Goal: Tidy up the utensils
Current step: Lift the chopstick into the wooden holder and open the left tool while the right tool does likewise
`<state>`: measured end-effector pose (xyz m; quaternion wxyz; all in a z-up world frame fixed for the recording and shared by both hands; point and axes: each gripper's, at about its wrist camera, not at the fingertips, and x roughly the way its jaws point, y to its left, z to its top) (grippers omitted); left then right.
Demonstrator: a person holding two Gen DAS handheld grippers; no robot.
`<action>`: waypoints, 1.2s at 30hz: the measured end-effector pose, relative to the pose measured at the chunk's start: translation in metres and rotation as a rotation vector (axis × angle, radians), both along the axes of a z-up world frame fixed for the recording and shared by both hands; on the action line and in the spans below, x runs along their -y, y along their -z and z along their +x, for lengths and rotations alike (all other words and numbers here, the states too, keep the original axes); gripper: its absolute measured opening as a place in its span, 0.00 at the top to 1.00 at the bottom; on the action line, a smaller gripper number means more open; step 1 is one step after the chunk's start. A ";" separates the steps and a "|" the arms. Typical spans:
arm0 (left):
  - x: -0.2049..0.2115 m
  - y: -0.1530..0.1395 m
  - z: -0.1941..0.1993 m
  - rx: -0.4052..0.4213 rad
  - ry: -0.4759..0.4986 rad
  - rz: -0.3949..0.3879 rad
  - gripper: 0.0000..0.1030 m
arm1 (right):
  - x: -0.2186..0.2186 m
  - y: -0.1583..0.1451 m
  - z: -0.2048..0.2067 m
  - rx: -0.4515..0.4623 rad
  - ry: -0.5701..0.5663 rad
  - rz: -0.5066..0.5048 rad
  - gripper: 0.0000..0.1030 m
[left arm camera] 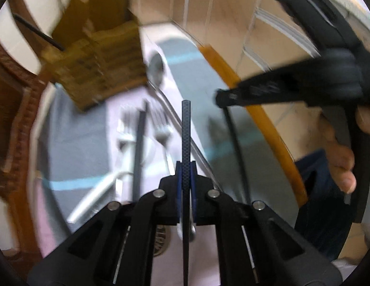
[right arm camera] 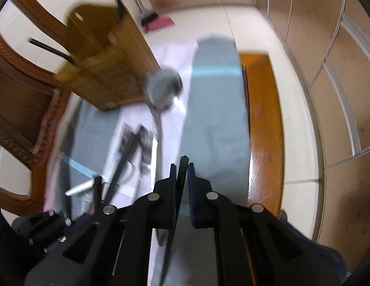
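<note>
Both views are blurring with motion, so fine detail is not readable. The left gripper (left arm camera: 186, 166) is holding a dark blue-black textured chopstick (left arm camera: 186, 128) between its fingers, which are pressing narrowly on its sides; the stick is projecting straight forward past the fingertips and also running back beneath the camera. The right gripper (right arm camera: 182, 169) is likewise gripping a second dark textured chopstick (right arm camera: 183, 166), its fingers closing narrowly on it with only a short tip showing ahead of them. In the left wrist view the right gripper (left arm camera: 223, 99) is appearing at the right side, well above the table, with the person's right hand (left arm camera: 337, 147) wrapping its handle. Below both grippers, a grey cloth with pale blue stripes (right arm camera: 216, 109) is lying on the wooden table (right arm camera: 261, 109). A long-handled steel ladle (right arm camera: 164, 90) is lying on the cloth, its bowl pointing toward a brown wooden utensil holder (right arm camera: 106, 54) standing at the far left, with a black stick-like utensil (right arm camera: 51, 50) protruding from it. Steel forks (left arm camera: 161, 128) and a third dark chopstick (left arm camera: 140, 147) are lying just beside the ladle handle, and a white handle (right arm camera: 80, 188) is resting nearby.
</note>
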<state>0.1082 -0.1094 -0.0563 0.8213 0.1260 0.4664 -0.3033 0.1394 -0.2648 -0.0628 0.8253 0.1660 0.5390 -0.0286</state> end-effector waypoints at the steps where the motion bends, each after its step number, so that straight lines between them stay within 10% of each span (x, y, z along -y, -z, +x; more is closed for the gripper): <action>1: -0.004 -0.007 0.000 0.023 -0.019 -0.008 0.94 | -0.002 -0.013 -0.003 0.034 -0.005 -0.007 0.92; 20: -0.079 -0.134 0.008 0.368 -0.397 -0.273 0.94 | -0.015 -0.176 -0.065 0.544 -0.013 -0.116 0.93; 32: -0.070 -0.218 0.086 0.681 -0.479 -0.470 0.94 | -0.017 -0.252 -0.013 0.764 0.022 -0.144 0.93; 36: -0.042 -0.204 0.123 0.729 -0.436 -0.403 0.94 | -0.017 -0.245 0.019 0.767 0.032 -0.144 0.93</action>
